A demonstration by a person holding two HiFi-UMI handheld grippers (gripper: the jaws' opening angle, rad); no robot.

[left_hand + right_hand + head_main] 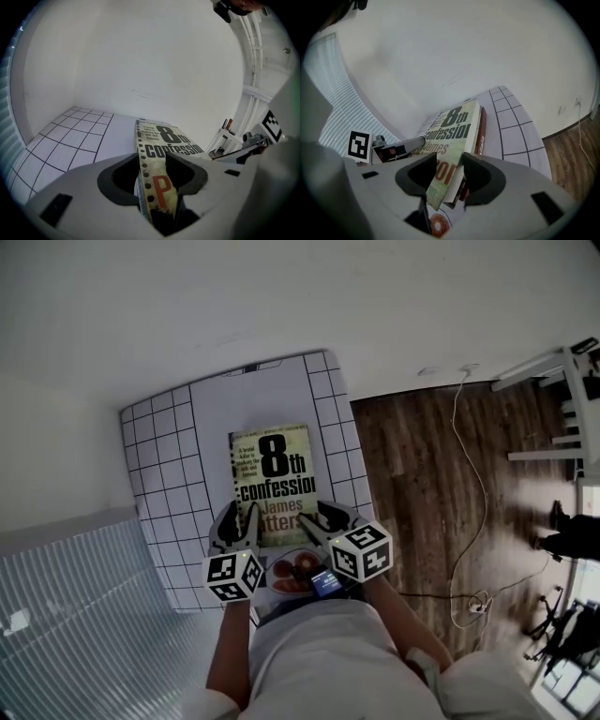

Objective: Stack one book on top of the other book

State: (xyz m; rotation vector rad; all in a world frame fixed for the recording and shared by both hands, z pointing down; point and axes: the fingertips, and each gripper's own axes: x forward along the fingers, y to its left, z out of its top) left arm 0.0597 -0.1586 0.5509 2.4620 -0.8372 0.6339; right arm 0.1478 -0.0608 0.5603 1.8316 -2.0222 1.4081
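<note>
1. Your left gripper is clamped narrow on the near left corner of the pale green paperback book with black "8th confession" lettering. Cover and pages are pinched between both jaws.
2. Your right gripper grips the near right corner of the same paperback. One jaw is on the cover and the other is against the page edge.
3. The paperback lies over a red-spined book, and that spine shows just past the paperback's right edge. You cannot tell from here whether the near end has settled flat.
4. Both books sit mid-width on the white table with a black grid border. Bare tabletop stays free to the left, to the right and beyond the far edge of the books.
5. The table's far edge meets the plain white wall, so there is no room past it.
6. The table's right edge drops to dark wooden floor, where a thin white cable trails well apart from the table.
7. A ribbed pale panel stands close beside the table's left edge.
</note>
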